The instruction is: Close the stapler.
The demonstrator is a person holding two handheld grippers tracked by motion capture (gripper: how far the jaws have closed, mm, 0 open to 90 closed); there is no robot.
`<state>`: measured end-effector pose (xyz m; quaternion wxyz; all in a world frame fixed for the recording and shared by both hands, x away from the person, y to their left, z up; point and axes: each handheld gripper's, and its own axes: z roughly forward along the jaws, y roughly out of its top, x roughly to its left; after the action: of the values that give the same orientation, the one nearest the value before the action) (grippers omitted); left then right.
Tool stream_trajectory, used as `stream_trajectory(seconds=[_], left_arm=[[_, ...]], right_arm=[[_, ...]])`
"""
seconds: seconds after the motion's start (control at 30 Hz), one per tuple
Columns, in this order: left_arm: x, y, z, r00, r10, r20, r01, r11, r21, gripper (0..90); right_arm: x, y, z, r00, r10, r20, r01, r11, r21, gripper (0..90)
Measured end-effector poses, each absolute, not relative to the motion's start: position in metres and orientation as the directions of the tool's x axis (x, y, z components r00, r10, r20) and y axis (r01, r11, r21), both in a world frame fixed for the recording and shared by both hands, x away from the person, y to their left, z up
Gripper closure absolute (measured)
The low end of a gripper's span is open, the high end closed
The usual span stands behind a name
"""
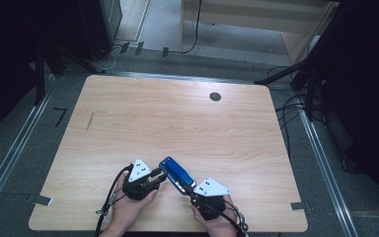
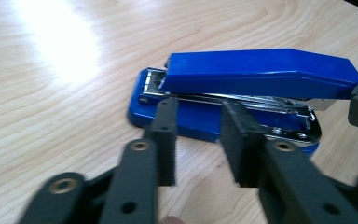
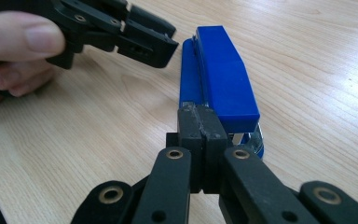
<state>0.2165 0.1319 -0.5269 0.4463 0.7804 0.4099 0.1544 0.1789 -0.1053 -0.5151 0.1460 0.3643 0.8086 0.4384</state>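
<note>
A blue stapler (image 1: 176, 174) lies flat on the wooden table (image 1: 177, 118) near its front edge, its metal magazine showing between top and base. My left gripper (image 1: 160, 177) is at the stapler's left side, jaws open, tips just short of the stapler (image 2: 261, 74) with nothing between them. In the left gripper view the left gripper (image 2: 199, 108) points at the stapler's long side. My right gripper (image 1: 191, 190) is shut, its tips at the stapler's near end. In the right gripper view the right gripper (image 3: 199, 112) touches the stapler (image 3: 223, 70); the left gripper (image 3: 165, 39) hovers beside the far end.
A dark round hole (image 1: 215, 97) sits in the table's far right part and a thin dark mark (image 1: 89, 122) at the left. Cables (image 1: 291, 106) lie on the floor beyond the right edge. The person's hands (image 1: 128, 207) rest at the front edge.
</note>
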Motion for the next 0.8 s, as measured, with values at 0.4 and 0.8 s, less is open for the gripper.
stream_trajectory(seconds=[0.4, 0.8], left_arm=[[0.212, 0.166, -0.517, 0.559, 0.822, -0.111, 0.471, -0.205, 0.858, 49.7], [0.203, 0.206, -0.512, 0.521, 0.846, -0.117, 0.44, -0.149, 0.885, 36.1]], right_arm=[[0.184, -0.114, -0.515, -0.674, 0.734, 0.082, 0.468, 0.339, 0.816, 90.0], [0.198, -0.121, -0.519, -0.644, 0.759, 0.095, 0.489, 0.313, 0.814, 90.0]])
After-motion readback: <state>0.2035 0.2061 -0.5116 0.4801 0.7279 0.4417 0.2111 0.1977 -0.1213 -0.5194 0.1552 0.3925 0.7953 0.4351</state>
